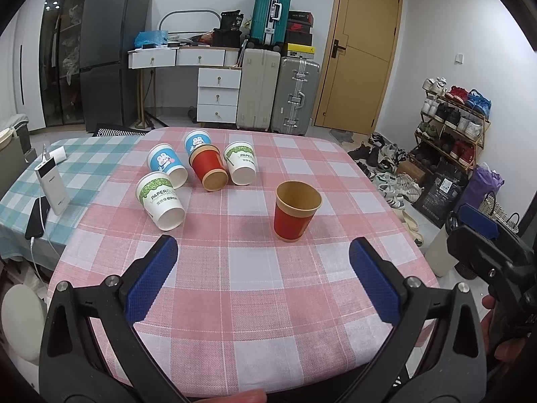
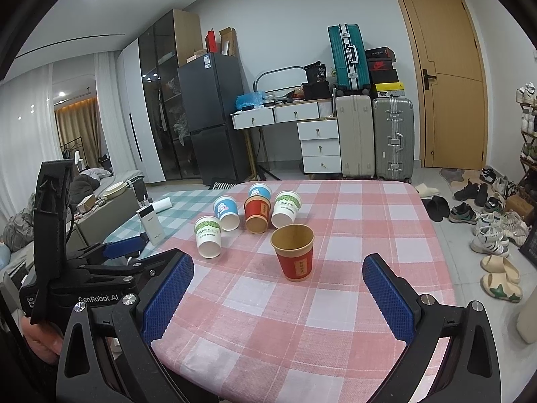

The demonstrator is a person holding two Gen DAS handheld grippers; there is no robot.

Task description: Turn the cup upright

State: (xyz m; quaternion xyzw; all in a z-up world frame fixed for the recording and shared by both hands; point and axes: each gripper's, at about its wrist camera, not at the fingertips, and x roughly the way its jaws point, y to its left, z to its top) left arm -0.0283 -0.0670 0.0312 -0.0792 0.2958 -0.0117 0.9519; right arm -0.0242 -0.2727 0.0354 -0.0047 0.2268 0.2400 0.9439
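One red paper cup [image 1: 296,211] [image 2: 294,252] stands upright, mouth up, on the pink checked tablecloth [image 1: 255,285]. Behind it several cups lie on their sides: a red one [image 1: 208,167] [image 2: 257,214], two green-and-white ones [image 1: 160,200] [image 1: 241,163] and two blue rabbit ones [image 1: 167,164] [image 1: 198,140]. My left gripper [image 1: 263,268] is open near the front edge, nothing between its fingers, well short of the cups. My right gripper [image 2: 278,285] is open too, empty, with the upright red cup just beyond its fingertips.
A white power bank [image 1: 52,184] and a phone [image 1: 36,216] on a cable lie on the green checked cloth at the left. Behind the table stand a fridge [image 1: 110,53], drawers and suitcases [image 1: 275,90]. Shoes and a rack [image 1: 453,121] fill the floor at right.
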